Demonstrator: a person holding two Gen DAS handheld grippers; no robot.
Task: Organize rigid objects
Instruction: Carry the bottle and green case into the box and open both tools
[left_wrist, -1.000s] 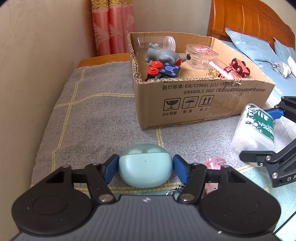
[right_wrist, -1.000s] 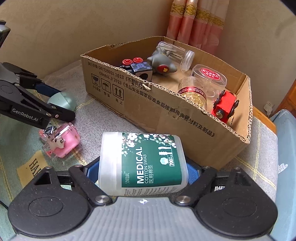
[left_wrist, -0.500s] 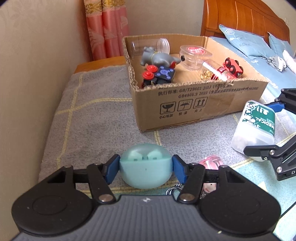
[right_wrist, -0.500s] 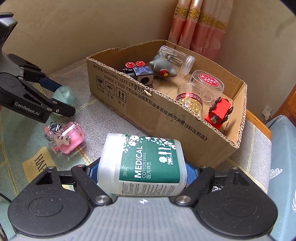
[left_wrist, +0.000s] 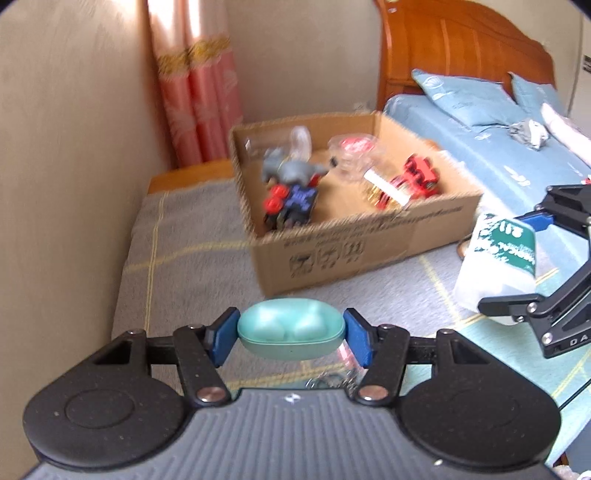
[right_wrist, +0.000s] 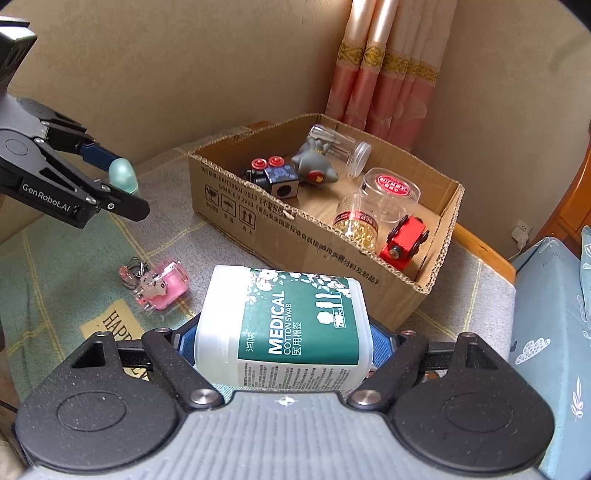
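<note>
My left gripper (left_wrist: 291, 336) is shut on a pale teal earbud case (left_wrist: 290, 334), held clear above the grey blanket; the same case (right_wrist: 123, 174) shows at the left of the right wrist view. My right gripper (right_wrist: 282, 345) is shut on a white cotton swab box with a green label (right_wrist: 282, 325), lifted off the blanket; that box (left_wrist: 496, 267) appears at the right of the left wrist view. An open cardboard box (left_wrist: 369, 254) (right_wrist: 295, 236) stands ahead, holding a grey toy, a red toy car, clear jars and a dark block with red knobs.
A pink keychain toy (right_wrist: 157, 284) lies on the blanket (right_wrist: 476, 295) left of the swab box. A wall runs along the left, pink curtains (left_wrist: 195, 92) hang behind the cardboard box, and a bed with blue bedding (left_wrist: 498, 147) lies to the right.
Both grippers have risen with their loads, so the cardboard box looks farther and lower. The teal case and the swab box have left the blanket. The pink toy stayed put.
</note>
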